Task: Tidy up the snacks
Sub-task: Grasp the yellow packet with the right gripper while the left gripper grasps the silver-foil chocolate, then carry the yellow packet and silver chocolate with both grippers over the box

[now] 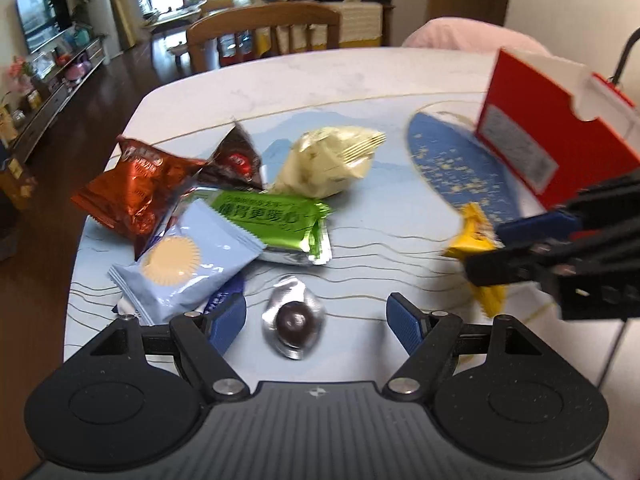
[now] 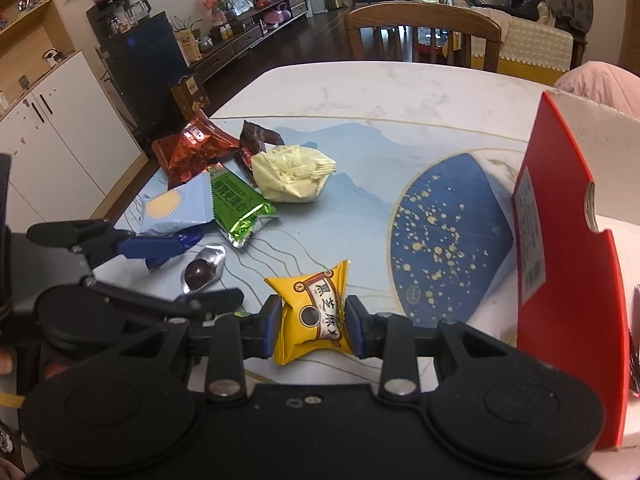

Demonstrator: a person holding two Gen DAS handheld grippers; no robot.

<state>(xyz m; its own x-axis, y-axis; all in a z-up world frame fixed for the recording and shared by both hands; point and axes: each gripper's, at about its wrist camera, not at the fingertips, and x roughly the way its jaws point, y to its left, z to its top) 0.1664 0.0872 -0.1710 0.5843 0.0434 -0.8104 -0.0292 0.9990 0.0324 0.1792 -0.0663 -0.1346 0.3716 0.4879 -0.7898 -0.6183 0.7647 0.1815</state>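
My right gripper (image 2: 313, 320) is shut on a yellow snack packet (image 2: 314, 316) and holds it off the table beside the open red box (image 2: 568, 280). In the left wrist view the same yellow snack packet (image 1: 476, 236) hangs in the right gripper (image 1: 486, 258) below the red box (image 1: 536, 136). My left gripper (image 1: 316, 320) stands open over a silver-wrapped chocolate (image 1: 294, 320), which lies between its fingers untouched. Behind it lie light blue (image 1: 188, 268), green (image 1: 276, 220), orange (image 1: 136, 196), dark brown (image 1: 236, 156) and cream (image 1: 328, 164) packets in a loose pile.
A dark blue, gold-speckled patch of the mat (image 2: 448, 236) lies between the pile and the box. The table's edge (image 1: 132, 120) runs close behind and left of the snacks. A wooden chair (image 2: 420, 28) stands at the far side, and a pink cloth (image 1: 472, 36) at the back right.
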